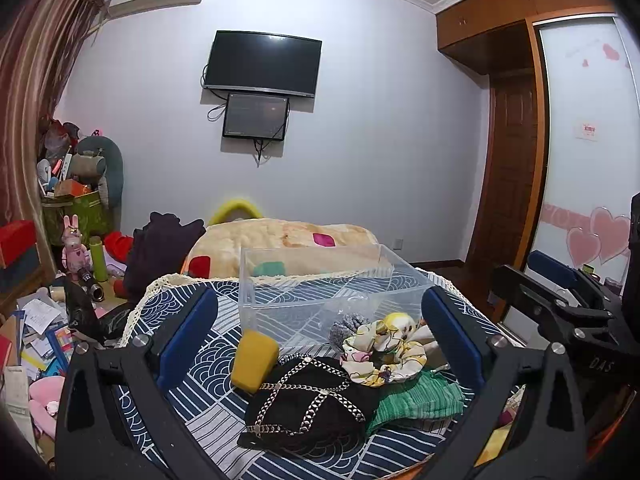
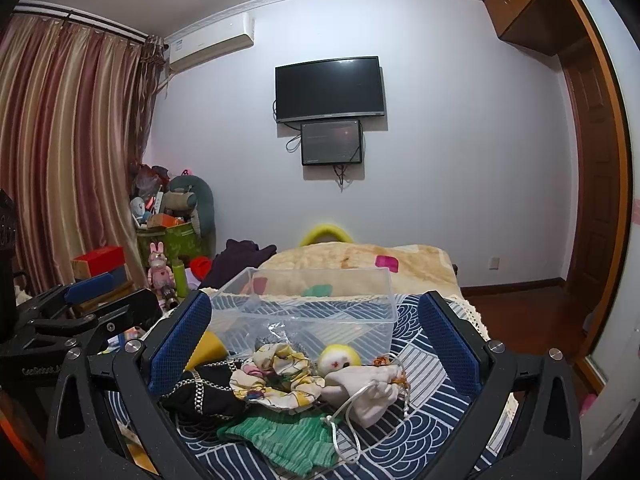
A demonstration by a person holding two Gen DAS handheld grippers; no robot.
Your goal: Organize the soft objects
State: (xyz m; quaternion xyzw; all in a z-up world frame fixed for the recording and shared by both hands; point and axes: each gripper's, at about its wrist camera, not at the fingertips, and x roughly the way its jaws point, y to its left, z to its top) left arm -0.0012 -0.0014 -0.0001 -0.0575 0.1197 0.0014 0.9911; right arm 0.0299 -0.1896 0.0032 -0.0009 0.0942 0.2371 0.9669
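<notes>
A pile of soft things lies on the blue patterned cloth (image 1: pixel 200 364) in front of a clear plastic box (image 1: pixel 320 288). It holds a black cloth with silver chains (image 1: pixel 312 400), a yellow sponge (image 1: pixel 254 360), a floral scrunchie (image 1: pixel 384 352), a green ribbed cloth (image 1: pixel 416 400), a grey fuzzy item (image 1: pixel 348 326) and a small yellow-headed doll (image 2: pixel 340 358) with a white drawstring pouch (image 2: pixel 368 392). My left gripper (image 1: pixel 320 344) is open and empty above the pile. My right gripper (image 2: pixel 316 344) is open and empty above the pile; the box (image 2: pixel 312 304) lies beyond it.
A beige blanket (image 1: pixel 288 240) covers the bed behind the box. Clutter, boxes and toys (image 1: pixel 76 248) fill the floor at left. A wardrobe and door (image 1: pixel 516 160) stand at right. The right gripper's body (image 1: pixel 560 308) shows at the left view's right edge.
</notes>
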